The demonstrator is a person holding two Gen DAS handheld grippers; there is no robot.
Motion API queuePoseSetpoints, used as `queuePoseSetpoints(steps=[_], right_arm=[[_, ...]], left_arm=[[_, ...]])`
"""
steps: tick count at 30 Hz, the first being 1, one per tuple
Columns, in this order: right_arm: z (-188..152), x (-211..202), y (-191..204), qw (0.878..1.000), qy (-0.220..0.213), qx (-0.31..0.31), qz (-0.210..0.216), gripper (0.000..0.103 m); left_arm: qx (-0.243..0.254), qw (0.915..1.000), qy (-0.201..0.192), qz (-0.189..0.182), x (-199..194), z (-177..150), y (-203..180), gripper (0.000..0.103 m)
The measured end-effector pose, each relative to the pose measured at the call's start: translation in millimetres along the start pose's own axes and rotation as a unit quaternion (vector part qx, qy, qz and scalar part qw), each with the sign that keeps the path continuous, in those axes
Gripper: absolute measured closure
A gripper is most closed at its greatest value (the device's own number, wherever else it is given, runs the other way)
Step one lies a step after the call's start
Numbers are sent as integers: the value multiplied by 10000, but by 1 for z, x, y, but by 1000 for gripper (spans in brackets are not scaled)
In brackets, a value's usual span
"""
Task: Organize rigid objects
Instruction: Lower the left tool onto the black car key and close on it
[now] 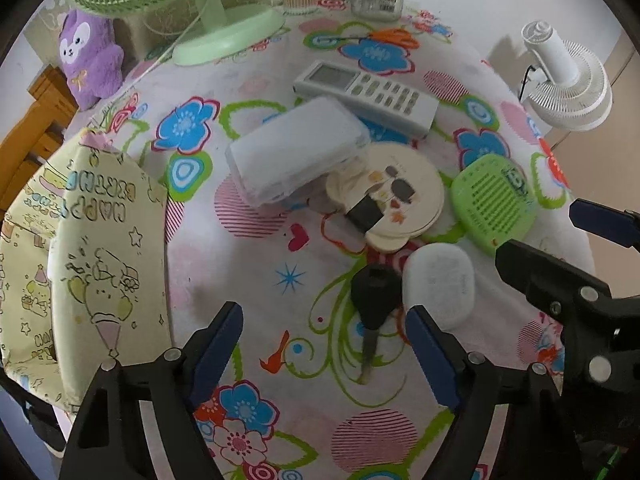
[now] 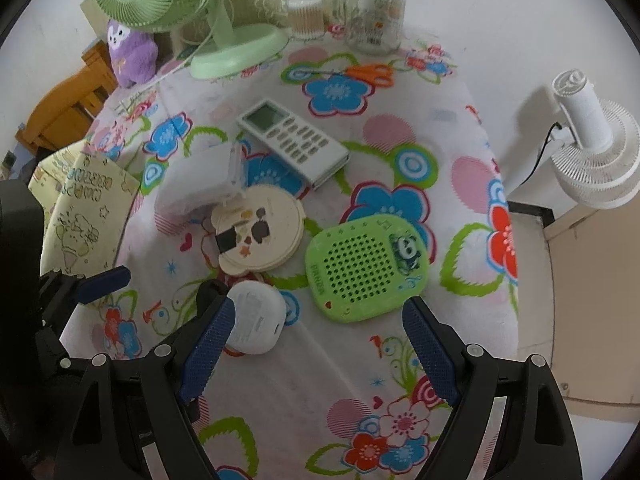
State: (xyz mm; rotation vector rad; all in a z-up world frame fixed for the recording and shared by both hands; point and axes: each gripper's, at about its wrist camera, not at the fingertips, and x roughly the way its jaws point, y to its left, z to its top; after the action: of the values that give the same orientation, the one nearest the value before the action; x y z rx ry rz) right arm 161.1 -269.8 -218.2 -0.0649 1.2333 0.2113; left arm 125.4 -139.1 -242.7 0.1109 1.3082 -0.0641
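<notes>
Reading "PANDA", the green speaker (image 2: pixel 366 268) lies beyond both hand-held grippers (image 1: pixel 324 344) (image 2: pixel 316 340), gaping, empty.

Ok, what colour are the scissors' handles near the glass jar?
Orange; the scissors show best in the right wrist view.

White tablecloth (image 1: pixel 248 264) printed with blue, red and pink flowers and green swirls. Pale green fan (image 1: pixel 168 4) far left, purple plush toy (image 1: pixel 90 60) beside. White remote (image 1: pixel 366 92) with grey buttons. Lime-green perforated case (image 2: pixel 366 266). Black key (image 1: pixel 374 300). Orange-handled scissors (image 2: pixel 370 74). Cream round disc (image 2: pixel 260 236), brownish blotches, perhaps paint.
</notes>
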Motion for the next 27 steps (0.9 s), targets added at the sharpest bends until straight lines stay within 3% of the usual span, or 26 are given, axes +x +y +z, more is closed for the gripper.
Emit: queuePoseSetpoints(steps=[14,24,27], right_arm=[[-4,25,7,9996,297,5,33,15],[-4,34,1,9989,415,203,80,15],[-5,35,1,9987,432,241,112,15]], left_arm=[[219,9996,120,-92,25,2,-7,25],[306,9994,-35,-150,24,3,-13,30],[336,9992,-41,-208,25,5,-16,38]])
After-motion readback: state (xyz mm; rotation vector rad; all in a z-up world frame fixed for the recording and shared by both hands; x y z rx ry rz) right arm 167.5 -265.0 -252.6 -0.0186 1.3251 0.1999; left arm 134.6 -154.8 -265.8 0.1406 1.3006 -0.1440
